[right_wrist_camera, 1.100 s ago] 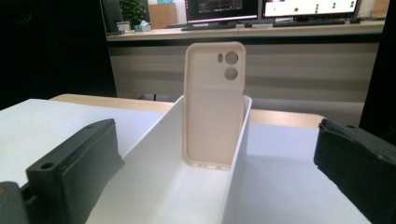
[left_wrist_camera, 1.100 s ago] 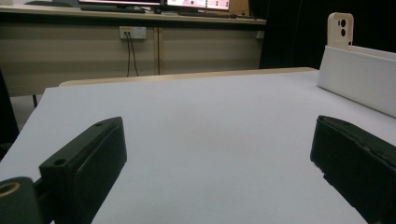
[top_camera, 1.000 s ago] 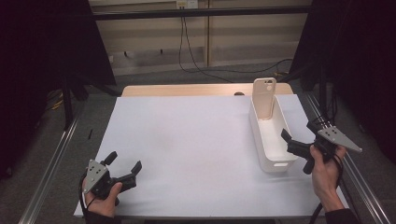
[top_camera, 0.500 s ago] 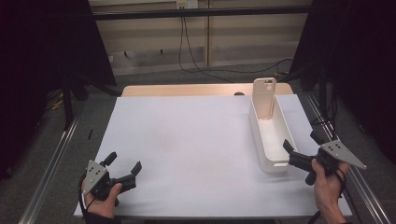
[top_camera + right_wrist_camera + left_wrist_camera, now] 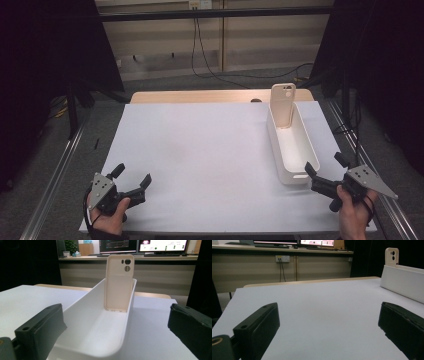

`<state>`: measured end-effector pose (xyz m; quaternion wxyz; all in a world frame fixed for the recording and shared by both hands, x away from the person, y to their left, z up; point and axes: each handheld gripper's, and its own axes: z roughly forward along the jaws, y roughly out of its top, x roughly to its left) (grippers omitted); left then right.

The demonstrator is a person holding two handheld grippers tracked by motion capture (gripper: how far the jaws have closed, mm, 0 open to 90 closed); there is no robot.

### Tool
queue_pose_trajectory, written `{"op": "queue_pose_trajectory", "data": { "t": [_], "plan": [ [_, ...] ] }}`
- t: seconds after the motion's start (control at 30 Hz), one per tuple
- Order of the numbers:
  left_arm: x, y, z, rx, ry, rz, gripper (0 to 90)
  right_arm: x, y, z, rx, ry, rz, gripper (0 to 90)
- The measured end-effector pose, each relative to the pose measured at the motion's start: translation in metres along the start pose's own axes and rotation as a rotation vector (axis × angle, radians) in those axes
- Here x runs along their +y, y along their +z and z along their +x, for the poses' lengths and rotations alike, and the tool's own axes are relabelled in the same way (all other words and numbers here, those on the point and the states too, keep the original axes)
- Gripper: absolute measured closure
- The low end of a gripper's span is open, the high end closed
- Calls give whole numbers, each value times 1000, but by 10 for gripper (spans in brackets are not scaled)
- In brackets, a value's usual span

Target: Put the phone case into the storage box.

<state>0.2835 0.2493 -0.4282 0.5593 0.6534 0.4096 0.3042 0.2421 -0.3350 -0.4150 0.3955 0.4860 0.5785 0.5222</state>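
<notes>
Clearly we hold the right tongs [image 5: 324,176] wide open, empty, nearest the bin [image 5: 295,150], whose length runs straight ahead to the case [image 5: 119,282]; the left tongs [image 5: 132,178] gape empty too.

White-covered table [image 5: 200,150] with one bin on it

A long white bin [image 5: 291,147] sits along the table's right side; a strip of bare wood [image 5: 200,96] shows at the far edge.

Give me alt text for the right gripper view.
A beige phone case stands upright against the far end of a long white bin on a white table. The right gripper has its black jaws wide open at the bin's near end.
</notes>
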Motion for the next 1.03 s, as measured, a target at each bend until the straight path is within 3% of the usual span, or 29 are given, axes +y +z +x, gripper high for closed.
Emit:
{"op": "queue_pose_trajectory", "data": {
  "t": [0.17, 0.63, 1.03],
  "plan": [
    [0, 0, -1, -2, -1, 0, 36, -4, -9, 0, 2, 19, -5, 0],
    [-1, -1, -1, 1, 9, 4, 36, -14, -26, -2, -11, 14, 15, 0],
    [-1, 1, -1, 1, 6, 10, 36, -20, -23, -2, 7, 19, 33, 0]
  ]
}}
